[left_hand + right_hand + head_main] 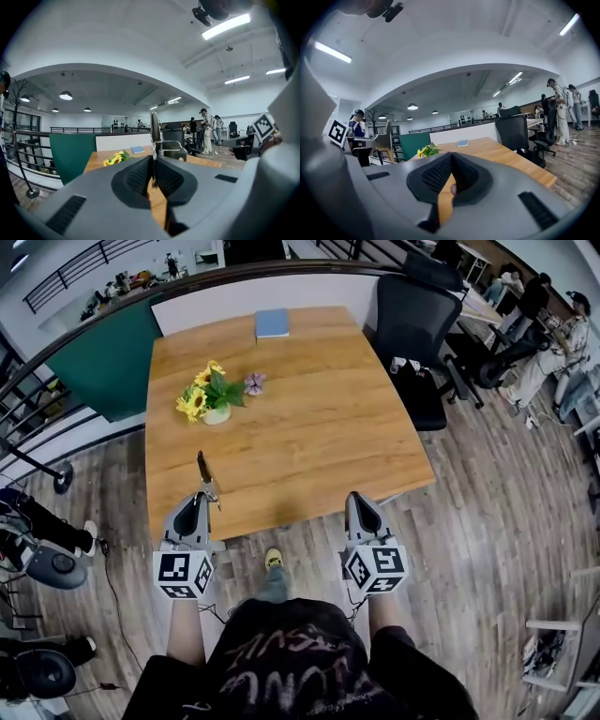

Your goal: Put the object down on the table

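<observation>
My left gripper (198, 499) is shut on a thin flat metal tool (204, 476), which stands upright out of the jaws over the near left edge of the wooden table (309, 446). In the left gripper view the tool's blade (153, 129) rises from between the closed pads of the left gripper (153, 161), with a bent metal part on its right. My right gripper (359, 500) hovers at the table's near edge, shut and empty. In the right gripper view its pads meet at the right gripper's tip (451, 159), and the tool (387, 136) shows at the left.
A small pot of yellow flowers (211, 397) and a loose purple flower (253, 382) sit on the table's left half. A blue book (272, 322) lies at the far edge. A black office chair (417, 334) stands to the right. People (544, 324) are at the far right.
</observation>
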Tool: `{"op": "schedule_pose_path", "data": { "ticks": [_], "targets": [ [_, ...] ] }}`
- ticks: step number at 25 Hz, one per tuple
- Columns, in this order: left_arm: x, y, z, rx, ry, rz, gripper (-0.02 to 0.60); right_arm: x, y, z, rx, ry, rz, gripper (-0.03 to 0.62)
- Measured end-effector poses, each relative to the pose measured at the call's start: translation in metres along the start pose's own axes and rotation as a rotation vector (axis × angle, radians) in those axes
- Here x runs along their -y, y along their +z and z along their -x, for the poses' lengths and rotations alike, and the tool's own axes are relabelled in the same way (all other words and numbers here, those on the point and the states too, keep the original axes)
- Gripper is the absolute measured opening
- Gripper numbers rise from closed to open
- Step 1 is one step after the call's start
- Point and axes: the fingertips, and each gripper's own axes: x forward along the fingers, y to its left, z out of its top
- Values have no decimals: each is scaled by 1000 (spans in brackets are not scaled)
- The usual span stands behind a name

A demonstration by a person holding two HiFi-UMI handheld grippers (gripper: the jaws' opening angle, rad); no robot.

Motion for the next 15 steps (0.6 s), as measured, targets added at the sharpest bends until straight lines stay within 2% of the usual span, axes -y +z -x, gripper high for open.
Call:
{"op": "schedule_pose_path", "data": {
  "ticks": [10, 15],
  "targets": [
    [-62, -6, -106, -31, -57, 59, 15, 10, 10, -99, -27, -89, 19, 5],
    [-73, -10, -137, -60, -66, 68, 15, 18, 23, -125, -31, -105, 14, 5]
  ]
}}
